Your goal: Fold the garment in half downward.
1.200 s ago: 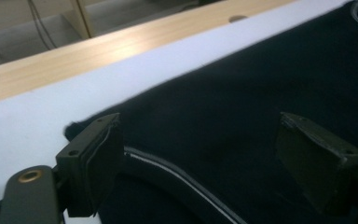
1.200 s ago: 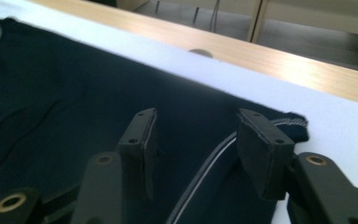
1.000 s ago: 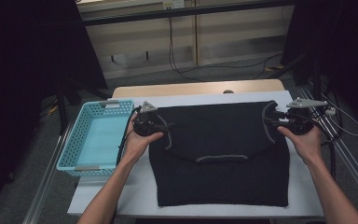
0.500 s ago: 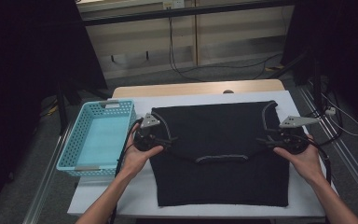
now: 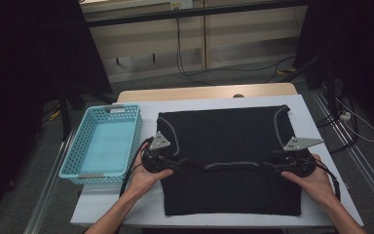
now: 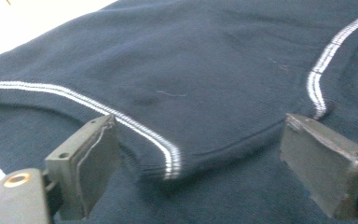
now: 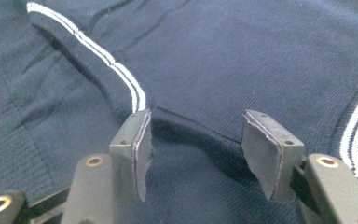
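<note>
The dark sweater (image 5: pixel 231 161) lies flat on the table (image 5: pixel 316 122), just right of the blue basket (image 5: pixel 104 146), its top folded toward the person so the white-striped neckline (image 5: pixel 231 165) runs crosswise between the two grippers. The left gripper (image 5: pixel 168 163) sits at the sweater's left shoulder fold, the right gripper (image 5: pixel 282 166) at its right; each is equally near its own end. Both stand with jaws wide apart, holding nothing, the folded edge (image 6: pixel 168 161) lying directly ahead between the pads (image 7: pixel 137 140). Judgement: a short forward advance would seat each pair over the fold for a grasp.
</note>
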Tool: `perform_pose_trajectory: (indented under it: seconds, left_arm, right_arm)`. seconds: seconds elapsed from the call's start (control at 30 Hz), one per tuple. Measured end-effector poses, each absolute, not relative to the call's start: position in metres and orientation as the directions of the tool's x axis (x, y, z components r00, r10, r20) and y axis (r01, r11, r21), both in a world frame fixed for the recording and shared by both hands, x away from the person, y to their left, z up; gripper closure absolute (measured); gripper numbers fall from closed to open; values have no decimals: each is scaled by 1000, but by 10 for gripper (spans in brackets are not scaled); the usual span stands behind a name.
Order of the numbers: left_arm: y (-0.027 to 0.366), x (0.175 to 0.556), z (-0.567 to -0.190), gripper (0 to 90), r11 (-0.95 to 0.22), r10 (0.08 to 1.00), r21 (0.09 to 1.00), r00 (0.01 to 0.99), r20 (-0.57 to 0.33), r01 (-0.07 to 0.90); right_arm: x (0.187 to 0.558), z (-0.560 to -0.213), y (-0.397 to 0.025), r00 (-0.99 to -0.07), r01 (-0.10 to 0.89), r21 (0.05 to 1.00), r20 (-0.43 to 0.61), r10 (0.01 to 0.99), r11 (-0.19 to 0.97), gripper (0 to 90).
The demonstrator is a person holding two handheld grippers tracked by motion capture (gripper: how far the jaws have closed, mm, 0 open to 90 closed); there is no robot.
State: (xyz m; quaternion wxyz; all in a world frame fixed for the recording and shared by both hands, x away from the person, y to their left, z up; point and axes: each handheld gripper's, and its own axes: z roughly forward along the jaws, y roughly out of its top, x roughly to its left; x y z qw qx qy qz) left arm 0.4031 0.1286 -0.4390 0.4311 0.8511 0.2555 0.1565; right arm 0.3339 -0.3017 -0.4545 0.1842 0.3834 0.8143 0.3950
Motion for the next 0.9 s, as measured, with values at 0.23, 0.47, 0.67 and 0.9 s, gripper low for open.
perform_pose_trajectory:
  seconds: [0.23,0.47,0.67,0.9]
  left_arm:
    - [116,402,-448,296,-554,510,796,855,94,243]
    - [111,407,-456,348,-585,474,776,875,92,236]
    - [105,403,-460,338,-619,435,753,896,94,221]
    - [104,411,-465,559,-626,452,740,888,89,244]
  right_arm:
    - [335,-459,-297,-646,472,769,-30,763,430,395]
    - [341,-463,-299,-637,478,764,-39,770,434,471]
    - [344,-463,-297,-632,457,770,-70,772,444,422]
    - [350,-467,-294,-626,469,758,-77,776,453,376]
